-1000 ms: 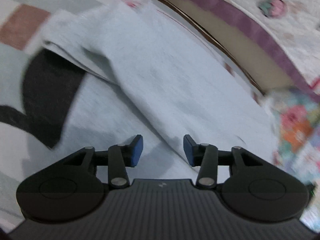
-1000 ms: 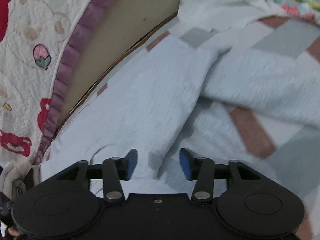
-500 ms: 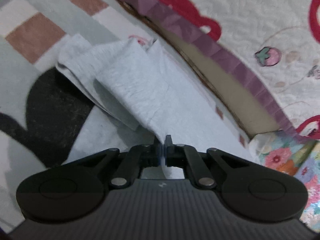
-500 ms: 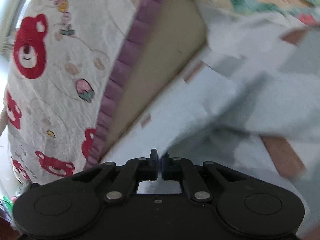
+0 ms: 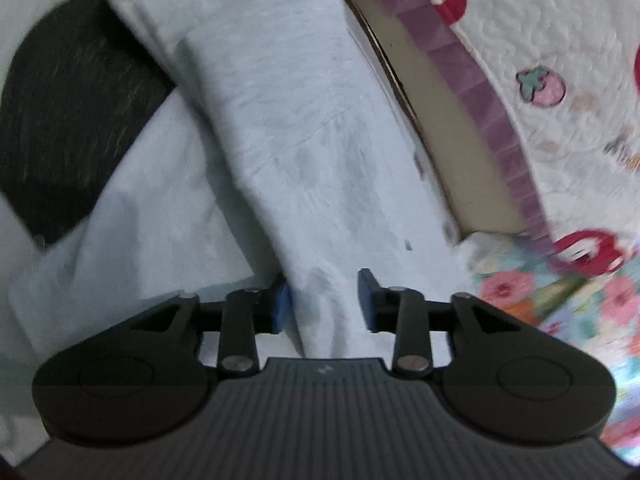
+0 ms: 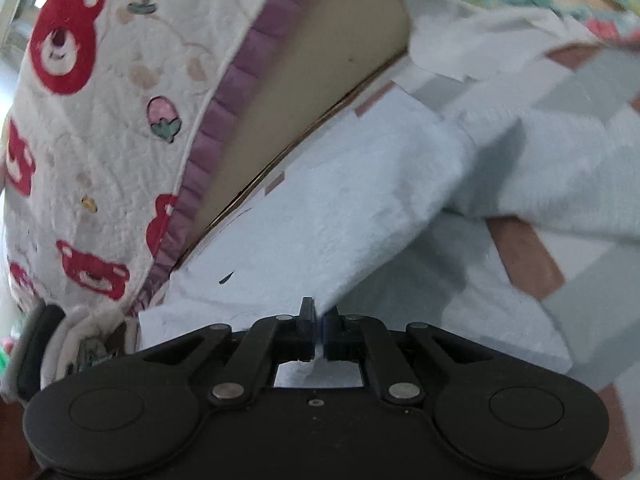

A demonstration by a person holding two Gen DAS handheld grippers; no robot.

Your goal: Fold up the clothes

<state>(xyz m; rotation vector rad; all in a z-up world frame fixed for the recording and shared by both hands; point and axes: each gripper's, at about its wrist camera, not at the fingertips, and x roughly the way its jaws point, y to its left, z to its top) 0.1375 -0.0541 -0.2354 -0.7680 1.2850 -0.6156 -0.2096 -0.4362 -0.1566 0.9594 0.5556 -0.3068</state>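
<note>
- A fold of the pale grey garment (image 5: 304, 128) is in hand; it is spread across the middle of both views, on a checked mat (image 6: 528, 256).
- The left gripper (image 5: 323, 300) is opening, cloth lying loose between its jaws.
- The right gripper (image 6: 318, 330) is clenched on the garment's edge at lower centre.
- Next, that edge probably needs laying down flat.

Soft, dim daylight; motion blur; fisheye-bent edges.

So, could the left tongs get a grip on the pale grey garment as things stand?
Probably yes. The left tongs are opening with a fold of the pale grey garment between the pads, nothing else in the way. The right tongs are shut on the same cloth.
</note>
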